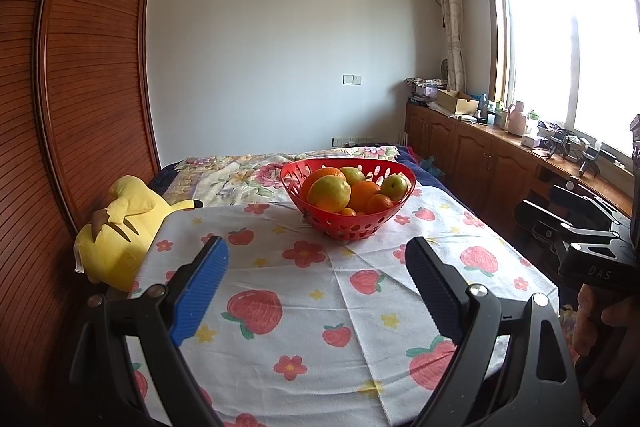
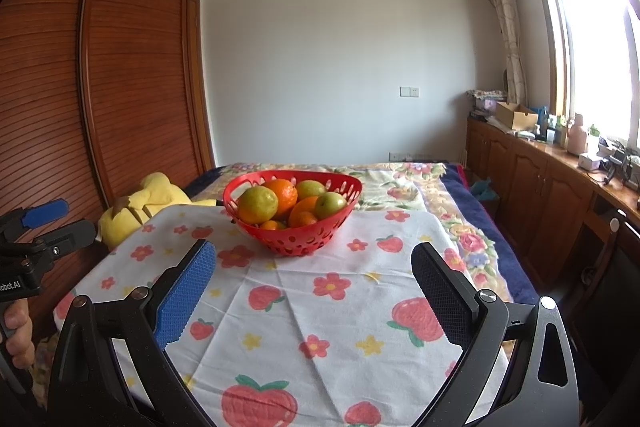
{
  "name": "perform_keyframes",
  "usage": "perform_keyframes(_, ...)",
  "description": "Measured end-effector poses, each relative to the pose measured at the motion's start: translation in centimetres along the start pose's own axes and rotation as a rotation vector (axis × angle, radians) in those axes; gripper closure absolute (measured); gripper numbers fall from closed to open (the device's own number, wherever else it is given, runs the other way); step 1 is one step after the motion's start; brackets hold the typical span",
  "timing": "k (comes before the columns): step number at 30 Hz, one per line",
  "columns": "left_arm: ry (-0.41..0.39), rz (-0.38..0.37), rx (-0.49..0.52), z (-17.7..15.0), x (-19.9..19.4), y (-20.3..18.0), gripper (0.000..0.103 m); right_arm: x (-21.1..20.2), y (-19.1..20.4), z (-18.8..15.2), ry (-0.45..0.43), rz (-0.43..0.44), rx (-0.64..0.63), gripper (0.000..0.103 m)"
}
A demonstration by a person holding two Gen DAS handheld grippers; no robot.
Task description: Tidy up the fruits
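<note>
Both claws released, left claw (image 1: 316,269) and right claw (image 2: 314,277); basket (image 1: 348,227) of fruit ahead unobstructed, yellow plush toy (image 1: 120,227) at cloth (image 1: 320,307) edge.

A red slotted basket (image 1: 347,227) stands upright on the strawberry cloth (image 1: 304,307), near the cloth's far edge. It holds a heap of fruit: a large yellow-green and orange one (image 1: 328,193) at the front left, oranges (image 1: 362,195) in the middle, a green apple (image 1: 395,186) at the right rim, and small mandarins (image 1: 347,212) low in the basket.
</note>
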State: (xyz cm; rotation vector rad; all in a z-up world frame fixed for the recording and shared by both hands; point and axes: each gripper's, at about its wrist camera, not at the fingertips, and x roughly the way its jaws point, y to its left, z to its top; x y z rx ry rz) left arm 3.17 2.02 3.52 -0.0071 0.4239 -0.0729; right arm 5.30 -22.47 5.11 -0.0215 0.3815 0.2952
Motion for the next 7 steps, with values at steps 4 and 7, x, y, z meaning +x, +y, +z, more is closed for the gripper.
perform_keyframes(4,-0.001,0.0,-0.001,-0.01,-0.04,-0.02,0.012,0.01,0.0,0.0,0.0,0.001,0.0,0.003)
perform_keyframes(7,-0.001,0.0,-0.001,-0.02,-0.04,0.0,0.012,-0.05,-0.01,-0.03,0.001,0.001,0.0,0.003)
